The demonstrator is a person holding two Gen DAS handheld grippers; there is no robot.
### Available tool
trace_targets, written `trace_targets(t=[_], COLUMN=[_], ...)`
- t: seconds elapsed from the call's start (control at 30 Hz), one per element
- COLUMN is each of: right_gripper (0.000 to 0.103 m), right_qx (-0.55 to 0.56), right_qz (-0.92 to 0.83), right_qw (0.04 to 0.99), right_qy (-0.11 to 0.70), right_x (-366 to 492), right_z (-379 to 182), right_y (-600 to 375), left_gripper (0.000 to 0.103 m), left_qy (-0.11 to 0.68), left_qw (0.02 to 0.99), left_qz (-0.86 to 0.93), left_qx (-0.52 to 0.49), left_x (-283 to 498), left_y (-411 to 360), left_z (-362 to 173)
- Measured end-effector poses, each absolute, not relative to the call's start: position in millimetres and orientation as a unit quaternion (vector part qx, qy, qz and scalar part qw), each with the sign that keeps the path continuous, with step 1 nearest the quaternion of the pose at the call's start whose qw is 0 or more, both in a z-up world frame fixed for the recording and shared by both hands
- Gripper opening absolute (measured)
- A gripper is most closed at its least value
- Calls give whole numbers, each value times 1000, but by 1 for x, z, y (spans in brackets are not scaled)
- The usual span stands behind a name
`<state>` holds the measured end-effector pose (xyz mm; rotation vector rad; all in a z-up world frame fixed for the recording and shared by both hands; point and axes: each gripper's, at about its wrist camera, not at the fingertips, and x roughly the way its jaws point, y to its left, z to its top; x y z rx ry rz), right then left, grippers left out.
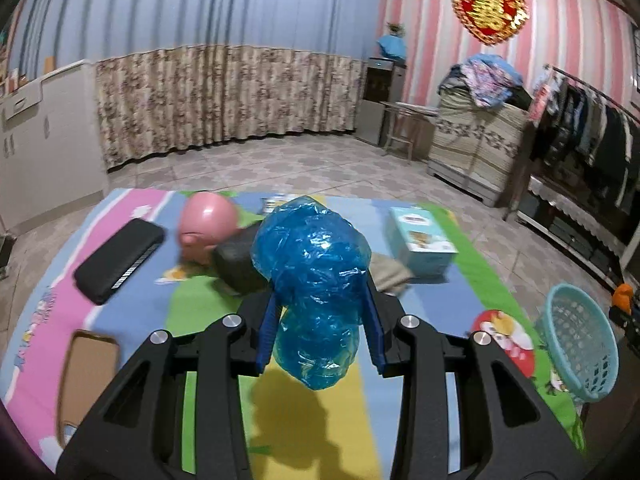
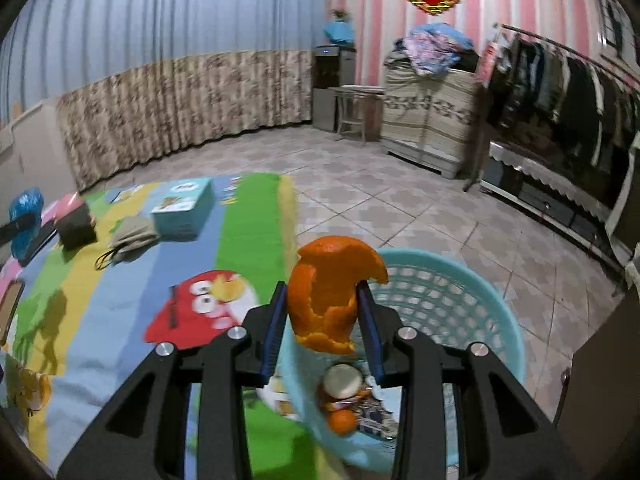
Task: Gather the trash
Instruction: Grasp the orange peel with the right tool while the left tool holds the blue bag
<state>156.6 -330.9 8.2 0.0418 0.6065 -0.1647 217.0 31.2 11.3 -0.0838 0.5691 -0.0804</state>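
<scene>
The left gripper (image 1: 320,320) has its jaws clamped on a crumpled blue plastic bag (image 1: 312,280), which bulges above and below the blue pads and hangs over the striped play mat (image 1: 200,308). The right gripper (image 2: 322,316) has its jaws clamped on a curled piece of orange peel (image 2: 328,296), held above the near rim of a light teal basket (image 2: 480,280). The basket stands at the right edge of the mat, partly on the tiled floor (image 2: 400,208). Inside it lie a small whole orange (image 2: 342,420), a round pale lid-like item (image 2: 342,380) and some printed wrappers whose writing is too small to read.

On the mat, far from the grippers, lie a pink ball (image 1: 208,216), a black flat case (image 1: 120,260), a dark block (image 1: 236,264), a beige cloth mask with a dark loop (image 2: 130,236) and a light blue box (image 1: 424,240) with a cartoon picture; its label is blurred and unreadable. A red cartoon bird (image 2: 200,308) is printed on the mat near the basket. A brown cardboard piece (image 1: 88,372) lies at the near left.

On the far pink striped wall hangs a red and gold heart ornament (image 1: 490,10); its gold character cannot be read.
</scene>
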Motion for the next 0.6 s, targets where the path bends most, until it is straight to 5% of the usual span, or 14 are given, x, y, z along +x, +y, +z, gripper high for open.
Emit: trace_targets(t=[0.6], right_gripper=[35], right_qx=[79], right_qz=[-123], right_qw=[945], right_qy=[293], right_x=[126], right_z=[-8], right_y=[-418], left_gripper=[36], left_qy=[274], left_qw=[942], left_qz=[-190], left_qx=[27], left_x=[199], left_y=[-170], left_z=[6])
